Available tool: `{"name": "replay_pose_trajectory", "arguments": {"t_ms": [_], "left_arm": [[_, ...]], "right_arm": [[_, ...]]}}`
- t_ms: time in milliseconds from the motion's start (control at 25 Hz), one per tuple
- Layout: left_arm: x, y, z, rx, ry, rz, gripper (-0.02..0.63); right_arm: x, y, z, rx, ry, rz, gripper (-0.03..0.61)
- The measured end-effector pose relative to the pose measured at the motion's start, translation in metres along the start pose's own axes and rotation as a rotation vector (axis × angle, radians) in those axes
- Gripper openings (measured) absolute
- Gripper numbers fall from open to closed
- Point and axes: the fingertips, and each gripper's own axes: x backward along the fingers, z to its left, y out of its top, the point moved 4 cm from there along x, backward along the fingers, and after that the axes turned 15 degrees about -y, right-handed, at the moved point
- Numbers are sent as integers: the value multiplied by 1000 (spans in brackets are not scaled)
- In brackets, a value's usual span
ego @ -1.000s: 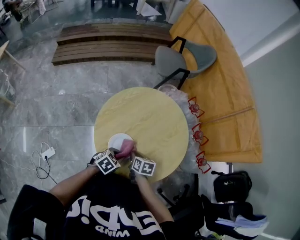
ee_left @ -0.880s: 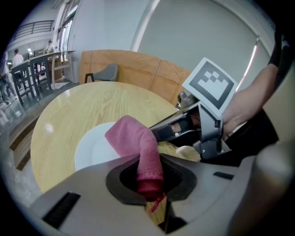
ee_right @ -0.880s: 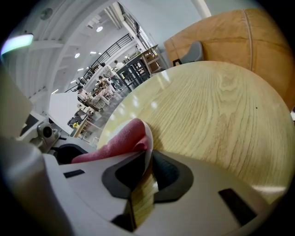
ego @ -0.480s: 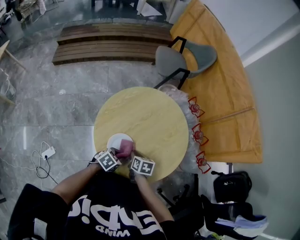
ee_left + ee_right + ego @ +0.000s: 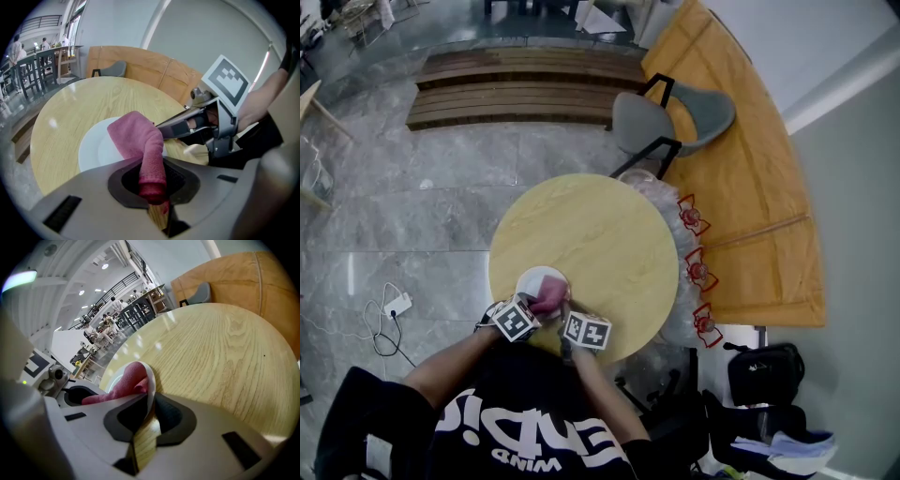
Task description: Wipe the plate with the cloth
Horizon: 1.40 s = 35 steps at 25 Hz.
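Plate: the white round plate (image 5: 536, 278) sits at the near-left edge of the round pale wooden tabletop (image 5: 609, 234).
Right tool: the right tool (image 5: 146, 416) is pinched on the plate's near rim, apparently to steady it.
Left tool: the left tool (image 5: 152, 187) is clamped on the pink terry cloth (image 5: 138, 138), which drapes over the plate's near side.
Progress: wiping looks under way. The plate's far part is bare, but I cannot tell whether it is clean.

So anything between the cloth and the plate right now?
Nothing visible. The left claw is shut on the pink cloth, which lies directly on the white plate. The right claw grips the plate's rim.
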Motion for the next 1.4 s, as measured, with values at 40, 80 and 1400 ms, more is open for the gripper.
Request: {"name": "replay_pose_trajectory", "arguments": {"t_ms": [40,80,1400], "left_arm": [[0,-1,1,3,2,1,49],[1,-2,1,6,4,1,49],[30,-12,26,46,55,-12,50]], "right_arm": [[0,0,0,1,0,1,66],[-1,-1,0,2,1,1,66],[-2,1,0,0,11,3,66]]}}
